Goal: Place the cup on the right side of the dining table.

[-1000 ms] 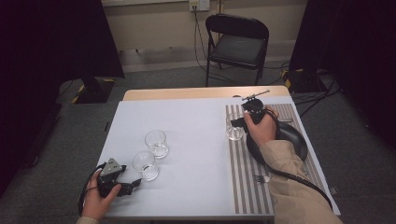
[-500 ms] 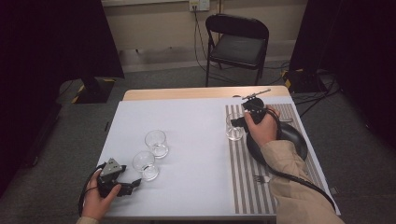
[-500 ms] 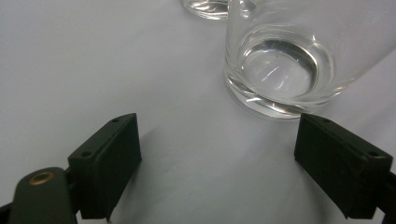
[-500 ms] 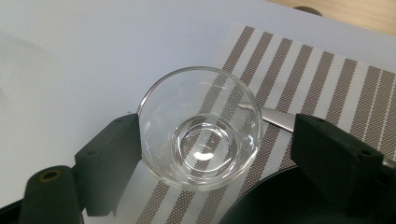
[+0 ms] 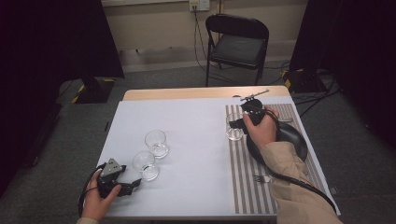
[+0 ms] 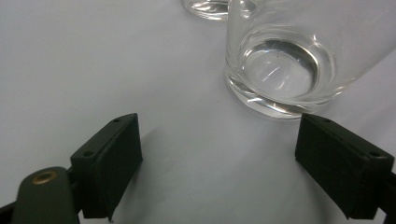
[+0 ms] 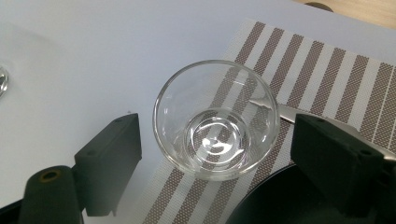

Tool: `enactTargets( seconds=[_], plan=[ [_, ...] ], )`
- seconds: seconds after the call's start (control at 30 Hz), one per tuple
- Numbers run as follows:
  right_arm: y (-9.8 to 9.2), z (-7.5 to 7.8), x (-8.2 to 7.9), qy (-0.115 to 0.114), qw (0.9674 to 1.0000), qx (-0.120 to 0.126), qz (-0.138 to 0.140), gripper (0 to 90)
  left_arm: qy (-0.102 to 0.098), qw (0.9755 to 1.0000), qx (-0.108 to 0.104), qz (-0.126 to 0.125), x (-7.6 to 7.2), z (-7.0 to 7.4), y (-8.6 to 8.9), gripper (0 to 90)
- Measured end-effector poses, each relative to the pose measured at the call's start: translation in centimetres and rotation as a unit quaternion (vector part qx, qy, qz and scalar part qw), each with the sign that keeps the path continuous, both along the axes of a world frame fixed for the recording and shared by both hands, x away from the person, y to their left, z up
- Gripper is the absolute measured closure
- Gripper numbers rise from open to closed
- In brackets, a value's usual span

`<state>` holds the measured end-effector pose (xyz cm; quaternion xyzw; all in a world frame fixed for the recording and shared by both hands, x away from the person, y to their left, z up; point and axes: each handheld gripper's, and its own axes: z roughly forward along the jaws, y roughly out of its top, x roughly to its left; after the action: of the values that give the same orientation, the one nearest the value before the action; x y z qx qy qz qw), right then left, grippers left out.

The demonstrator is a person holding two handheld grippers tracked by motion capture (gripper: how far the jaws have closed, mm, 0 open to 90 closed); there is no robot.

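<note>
Three clear empty glasses stand on the white table (image 5: 196, 140). One glass (image 5: 233, 127) (image 7: 215, 119) sits on the left edge of a striped placemat (image 5: 247, 177). My right gripper (image 5: 239, 122) (image 7: 219, 154) is open, its jaws wide on either side of this glass and not touching it. Two more glasses (image 5: 145, 164) (image 5: 156, 143) stand at the front left. My left gripper (image 5: 130, 185) (image 6: 219, 158) rests low near the table's front edge, open, with the nearer glass (image 6: 280, 70) just beyond its jaws.
A black plate (image 5: 289, 137) lies on the placemat under the right hand, with a fork (image 5: 261, 178) in front of it and a silver utensil (image 7: 280, 112) beside the glass. A folding chair (image 5: 238, 44) stands beyond the table's far edge.
</note>
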<state>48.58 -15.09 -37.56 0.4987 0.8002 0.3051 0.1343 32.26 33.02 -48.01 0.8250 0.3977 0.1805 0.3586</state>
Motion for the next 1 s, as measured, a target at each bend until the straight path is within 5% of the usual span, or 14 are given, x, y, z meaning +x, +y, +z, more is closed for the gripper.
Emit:
enactTargets(
  seconds=[1.0],
  plan=[
    [0.3, 0.3, -1.9, 0.000, 0.9998, 0.004, 0.018, 15.6, 0.001, 1.0000, 0.001, 0.000, 0.0, 0.0, 0.0, 13.9]
  ],
)
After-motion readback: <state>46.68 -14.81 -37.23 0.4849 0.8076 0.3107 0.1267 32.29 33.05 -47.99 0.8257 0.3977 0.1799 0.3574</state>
